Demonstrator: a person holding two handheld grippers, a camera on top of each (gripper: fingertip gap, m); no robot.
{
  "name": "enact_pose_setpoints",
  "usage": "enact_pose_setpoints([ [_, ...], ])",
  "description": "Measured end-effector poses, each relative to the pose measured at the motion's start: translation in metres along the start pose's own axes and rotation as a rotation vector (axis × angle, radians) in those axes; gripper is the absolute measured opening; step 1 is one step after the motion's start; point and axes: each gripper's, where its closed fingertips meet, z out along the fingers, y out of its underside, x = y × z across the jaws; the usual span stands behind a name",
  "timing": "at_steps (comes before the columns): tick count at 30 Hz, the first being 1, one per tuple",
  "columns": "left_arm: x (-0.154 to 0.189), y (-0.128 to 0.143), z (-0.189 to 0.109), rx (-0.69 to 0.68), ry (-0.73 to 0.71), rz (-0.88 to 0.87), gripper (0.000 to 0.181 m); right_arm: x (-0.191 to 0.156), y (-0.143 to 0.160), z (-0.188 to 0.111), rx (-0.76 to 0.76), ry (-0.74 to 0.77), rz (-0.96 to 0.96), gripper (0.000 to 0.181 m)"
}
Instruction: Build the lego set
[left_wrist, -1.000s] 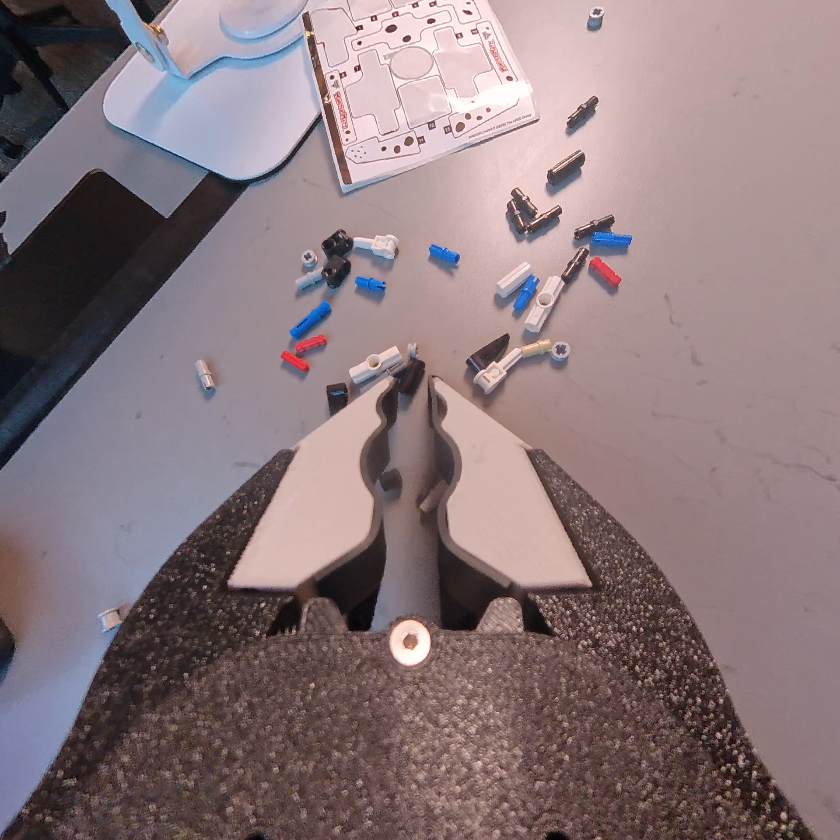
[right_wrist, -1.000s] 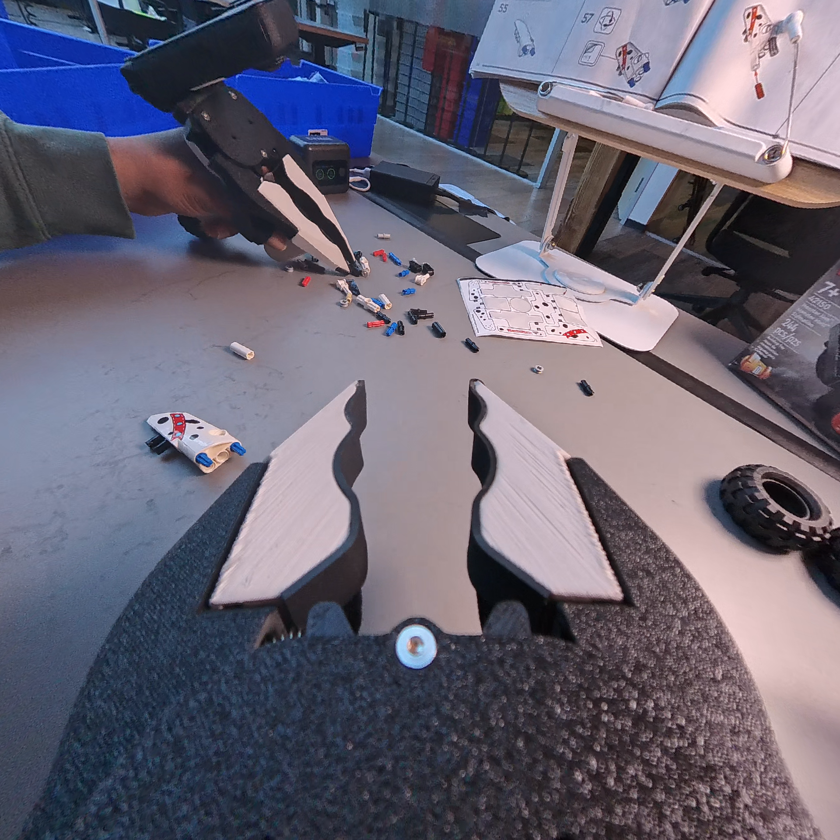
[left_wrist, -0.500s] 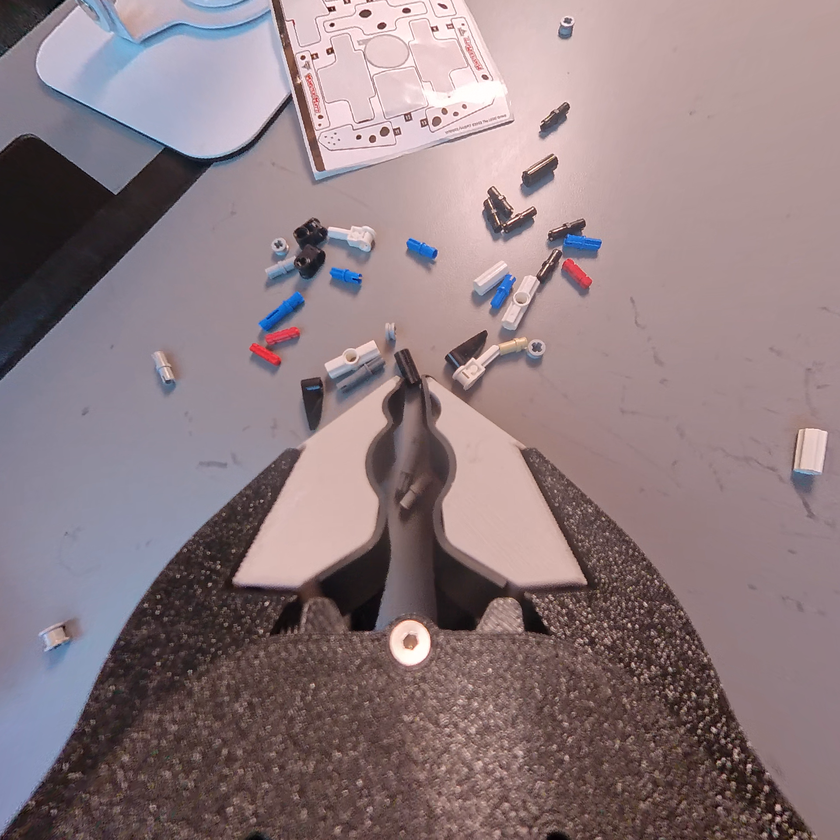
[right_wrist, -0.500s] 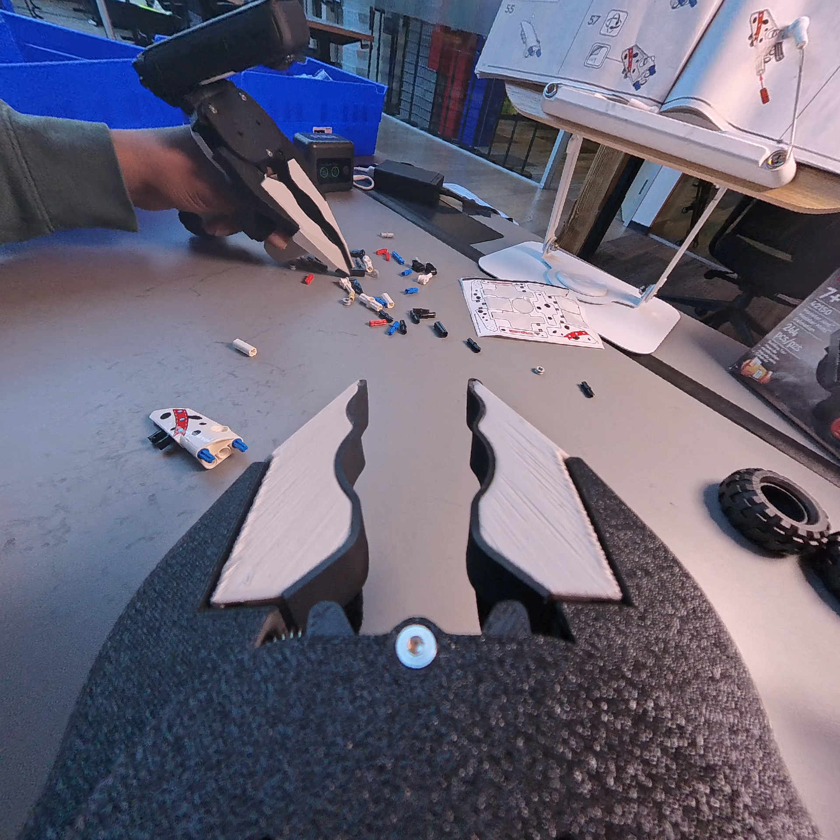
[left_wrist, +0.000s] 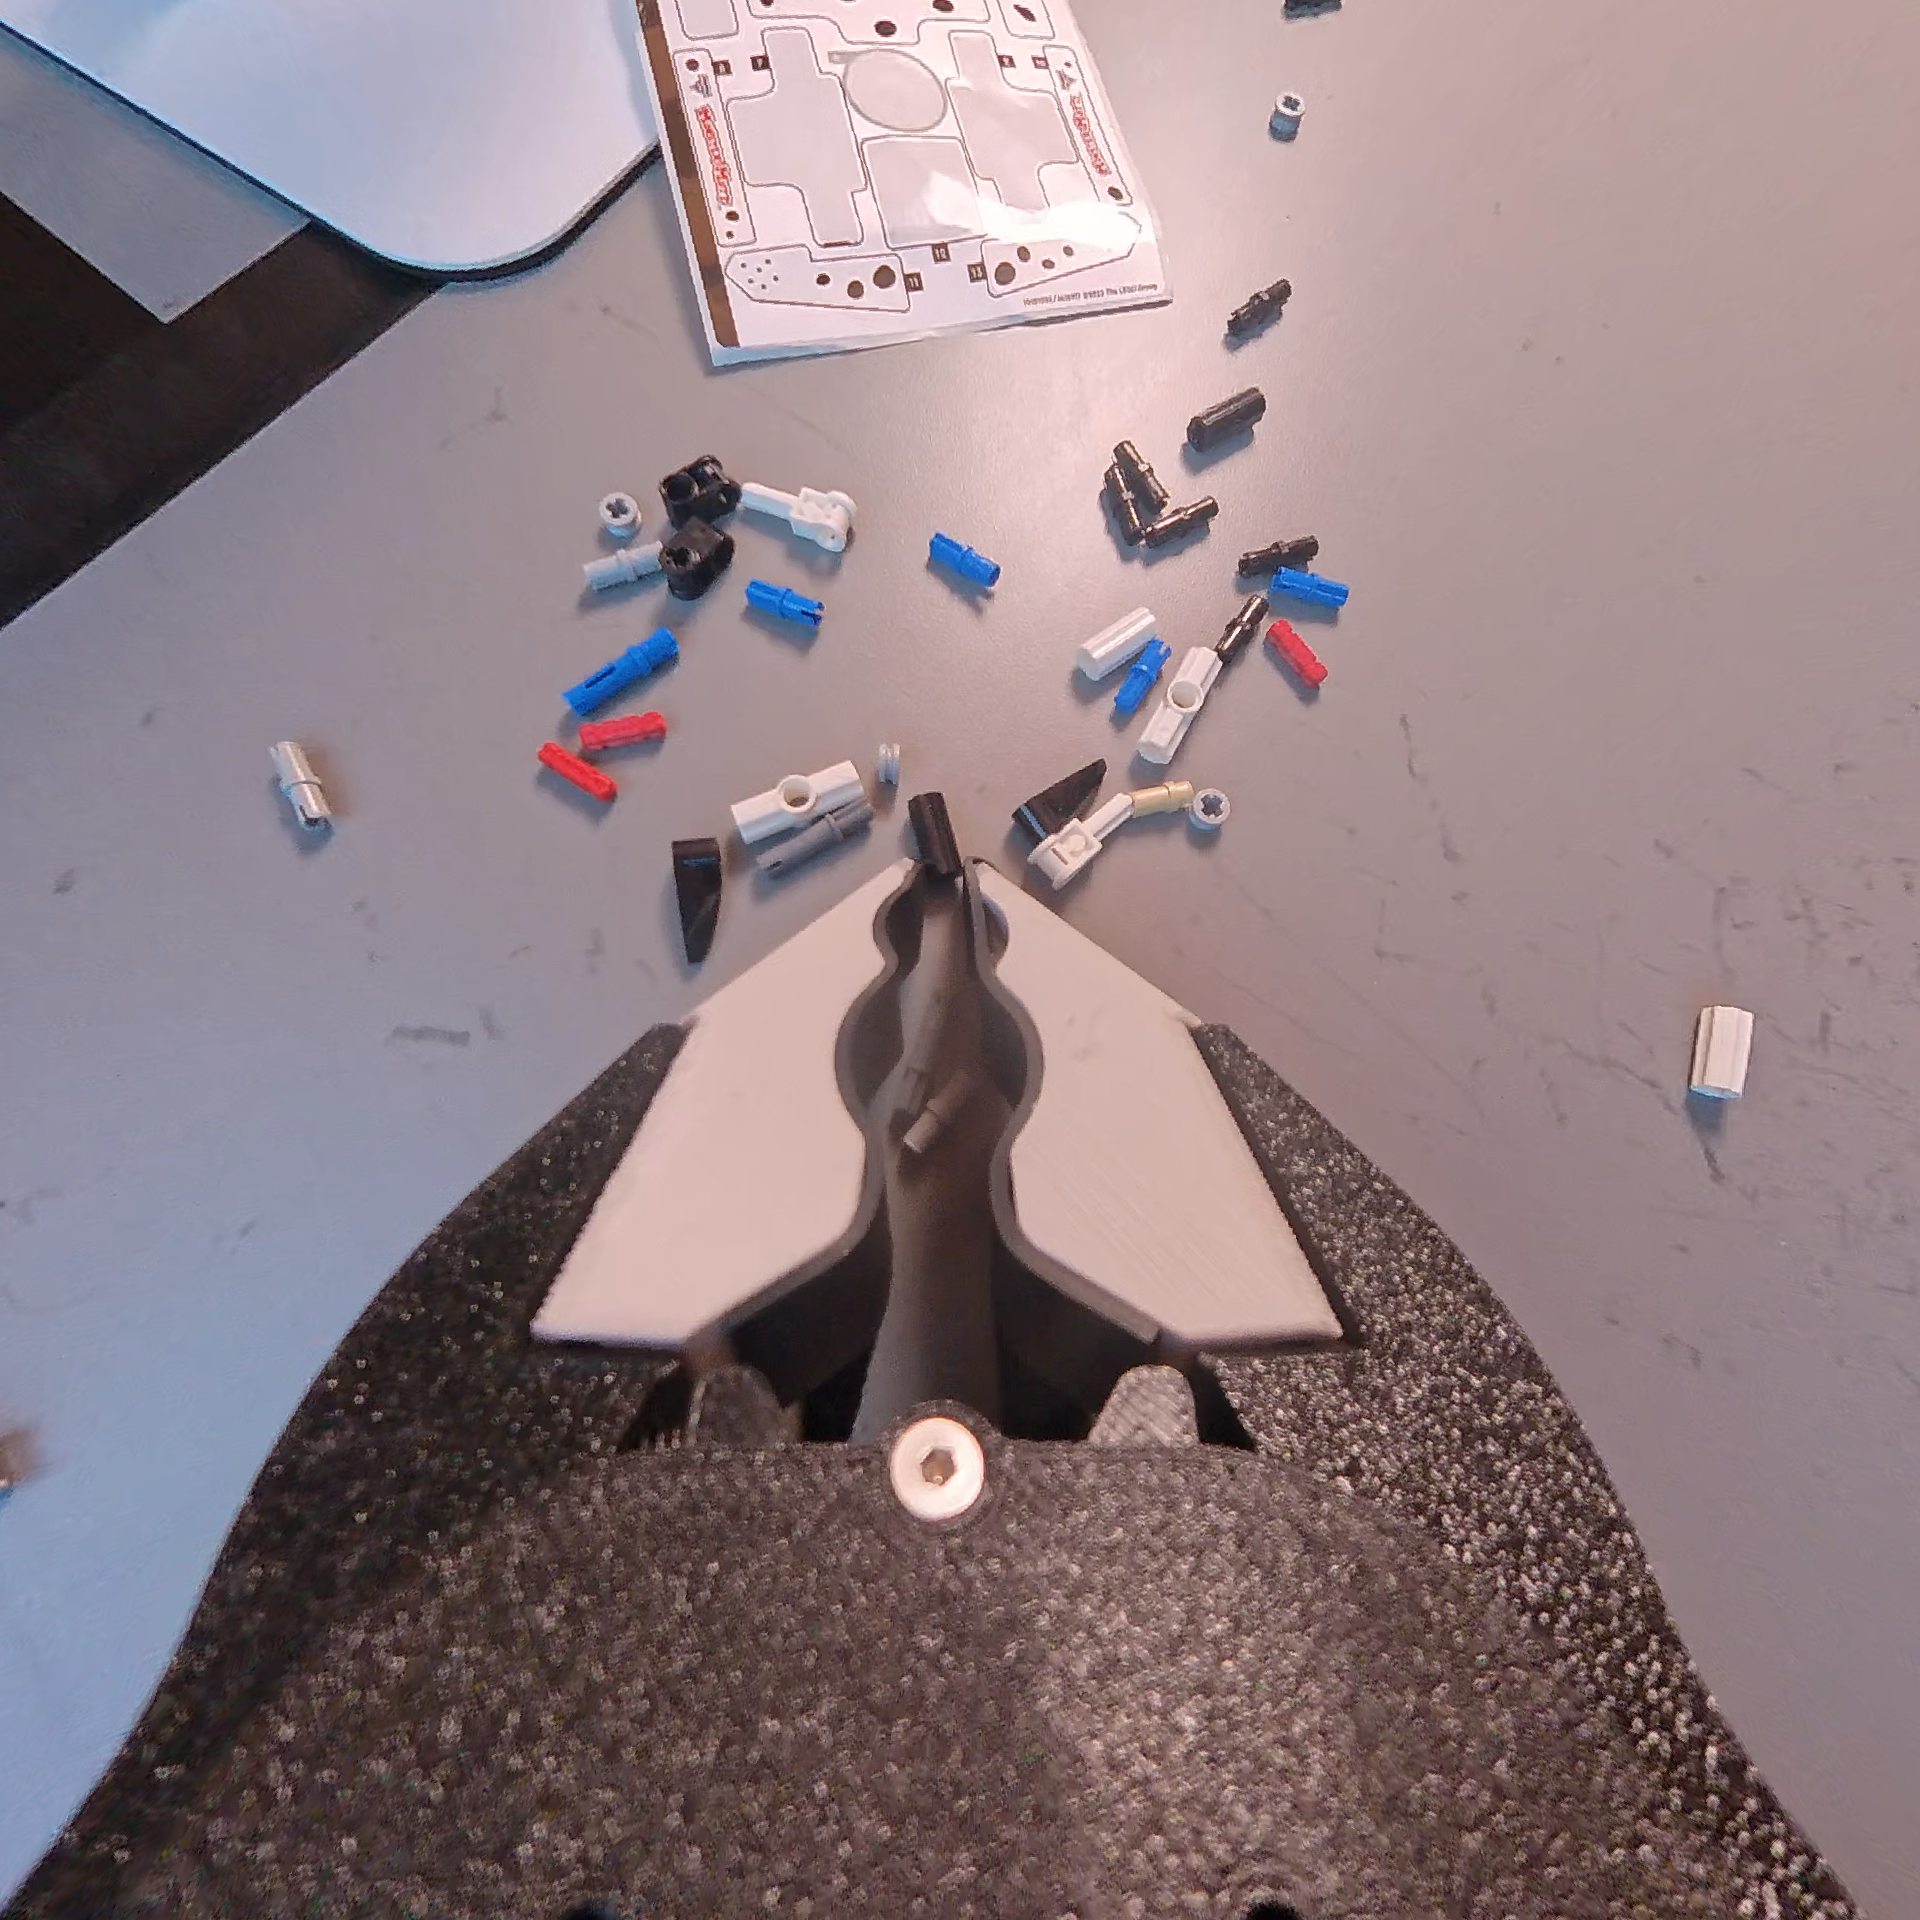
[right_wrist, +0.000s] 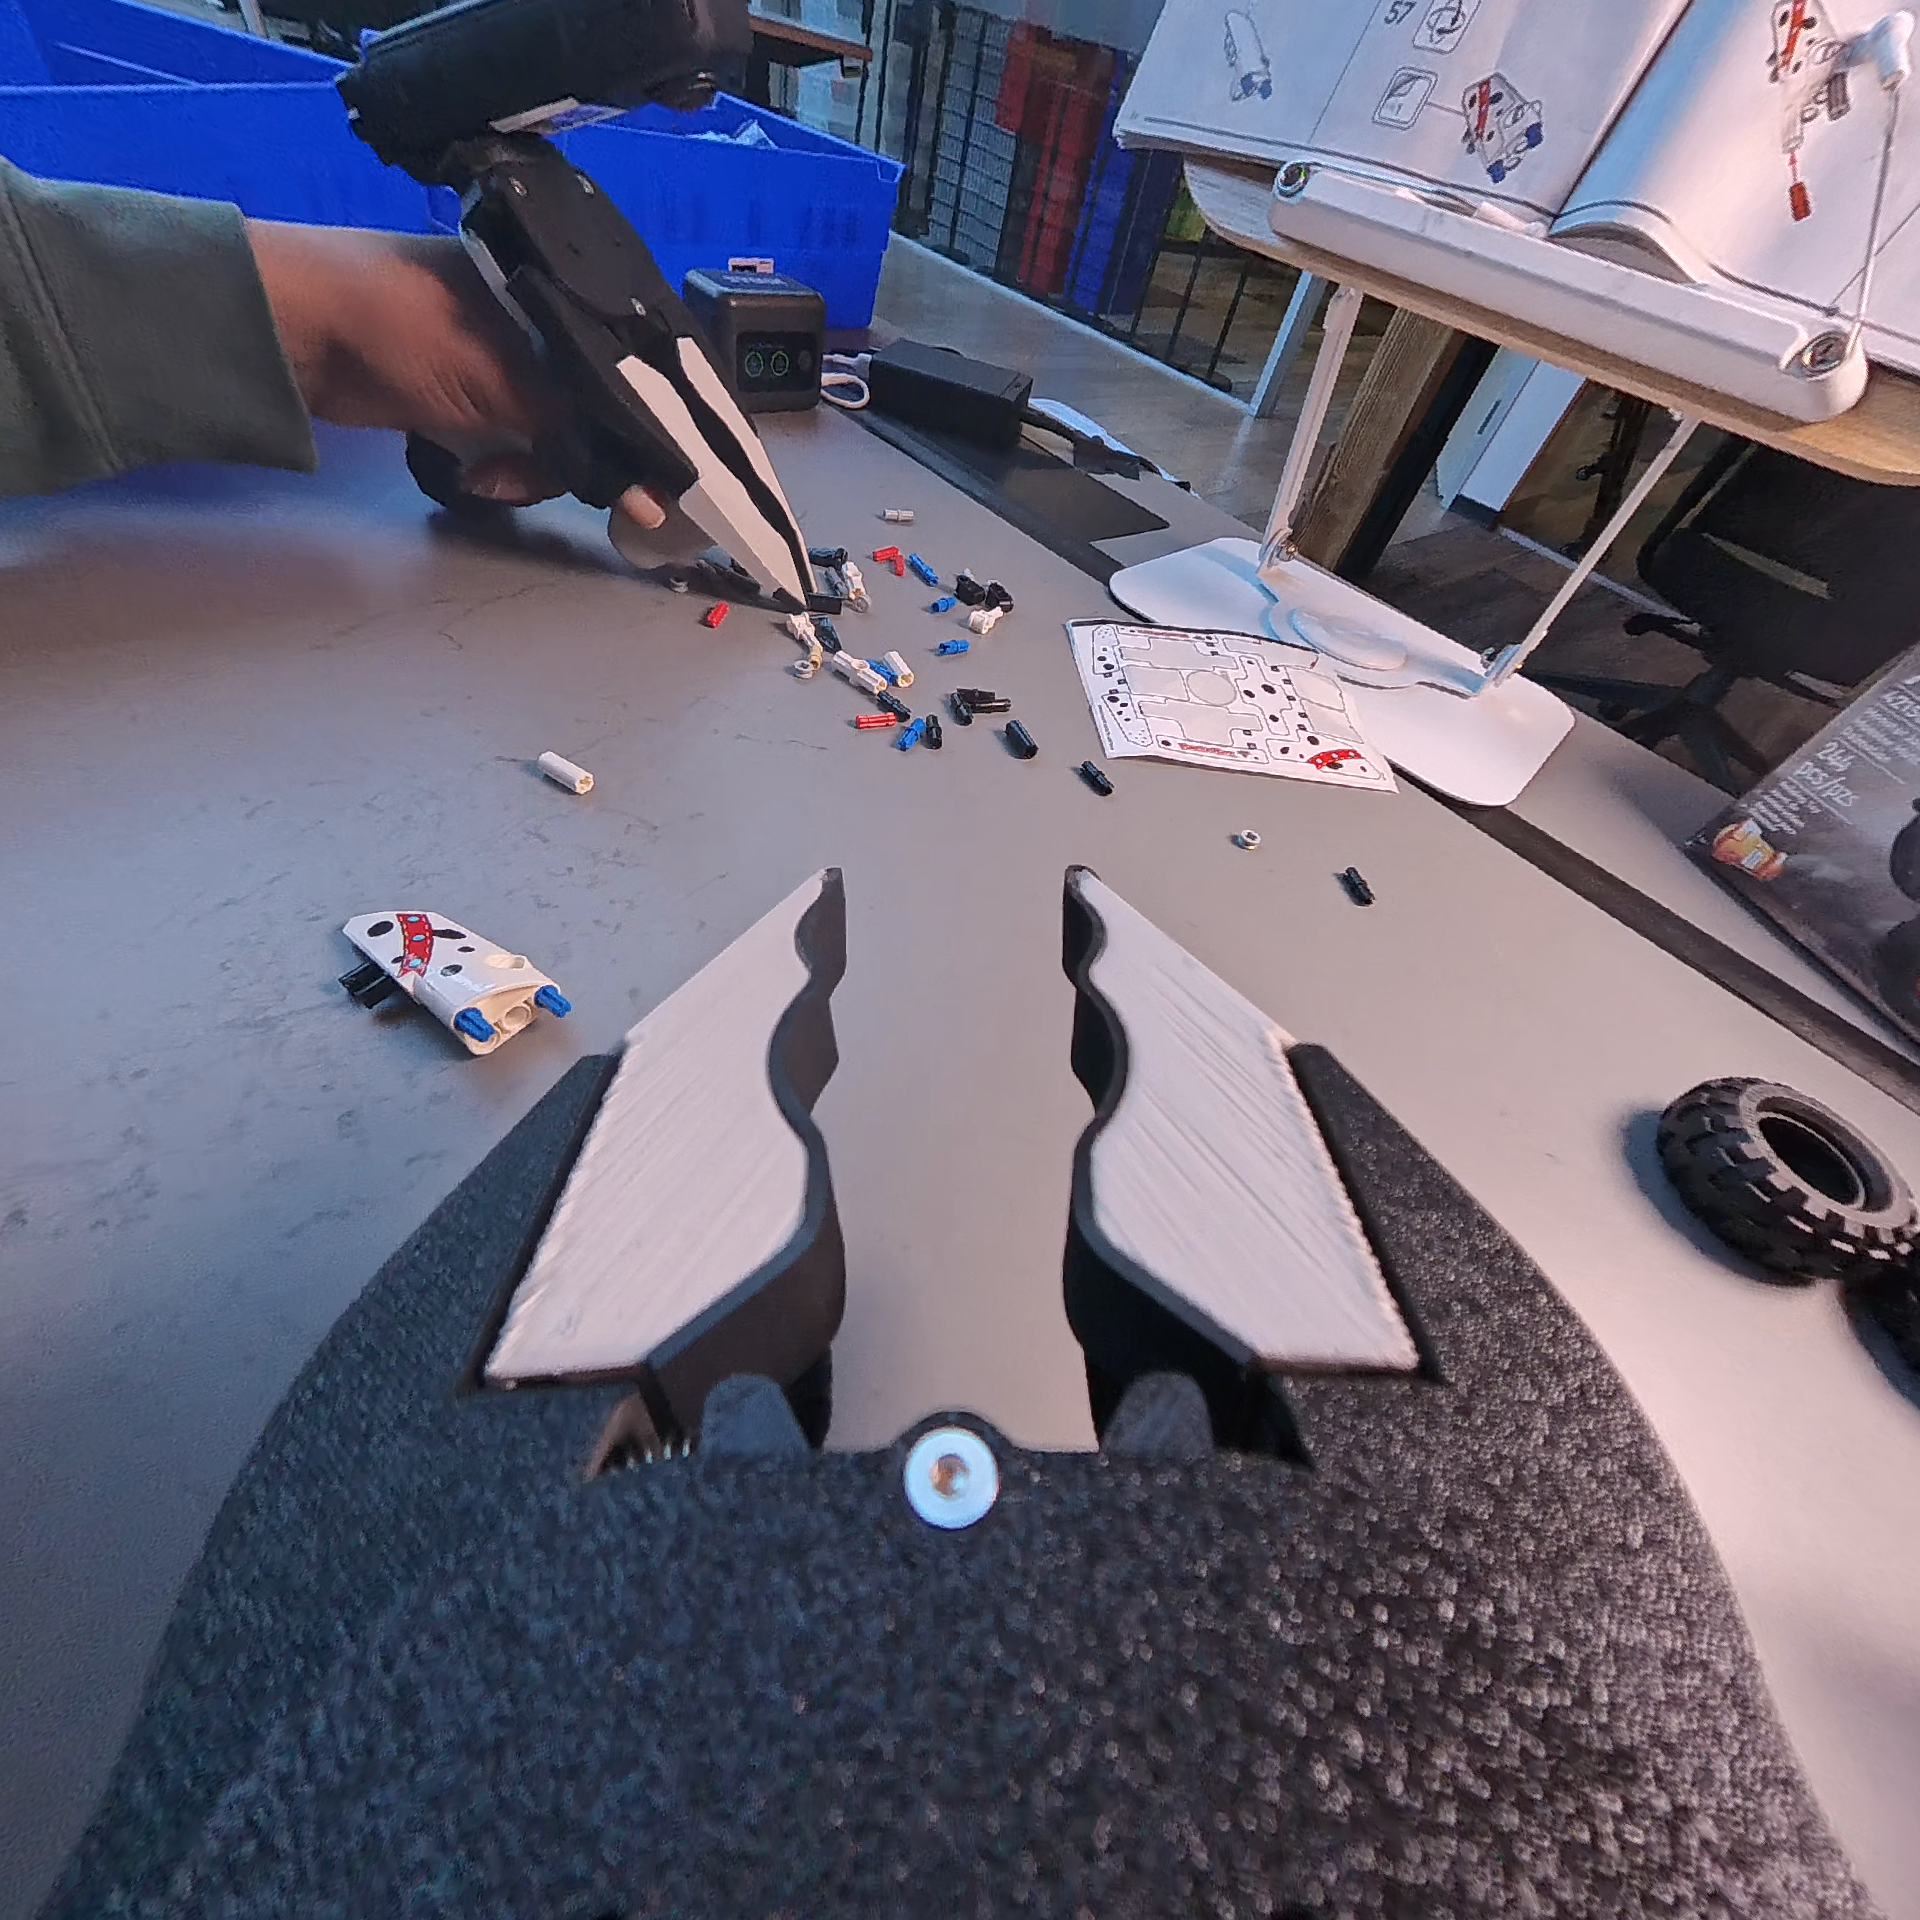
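Now pinched shut on black pin (left_wrist: 932, 831) by left tongs (left_wrist: 951, 868); right tongs (right_wrist: 951, 883) gaping, empty. Light, stiff, slippery; best gripped mid-barrel.

table (left_wrist: 1558, 1351) grey | pins (left_wrist: 963, 563) blue, red, black | panel (right_wrist: 447, 977) white, red-black spotted | tyre (right_wrist: 1787, 1174) black

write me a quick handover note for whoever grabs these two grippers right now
Left gripper: shut on a small black pin at its fingertips, in the loose parts pile on the grey table.
Right gripper: open, empty, above bare table.
Done: a white stickered panel with blue pins lies left of the right gripper.
Left: the scattered pins and connectors, and the black tyre at right, are unassembled.
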Motion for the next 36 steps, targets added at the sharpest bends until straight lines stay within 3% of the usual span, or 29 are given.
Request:
enact_pose_setpoints([
  [7,-0.002,-0.001,0.0,0.003,0.0,-0.014,0.006,0.0,0.0,0.0,-0.002,0.004,-0.012,0.041],
  [10,0.0,-0.011,-0.008,0.071,-0.004,-0.01,0.006,0.002,-0.001,-0.001,0.003,0.007,-0.011,0.04],
  [15,0.039,-0.032,-0.038,0.191,0.088,0.016,0.006,0.004,-0.004,-0.004,0.013,0.014,-0.017,0.04],
  [19,0.089,-0.007,-0.041,0.121,0.146,0.112,0.006,0.005,-0.005,-0.005,0.016,0.022,-0.024,0.04],
  [23,0.116,0.023,-0.037,0.054,0.168,0.127,0.006,0.005,-0.004,-0.004,0.015,0.019,-0.02,0.04],
  [28,0.123,0.038,-0.027,-0.014,0.173,0.167,0.006,-0.003,-0.001,-0.001,-0.002,0.001,-0.044,0.04],
  [36,0.124,0.037,-0.027,-0.004,0.181,0.178,0.011,0.0,0.0,-0.001,-0.004,0.012,-0.045,0.04],
])
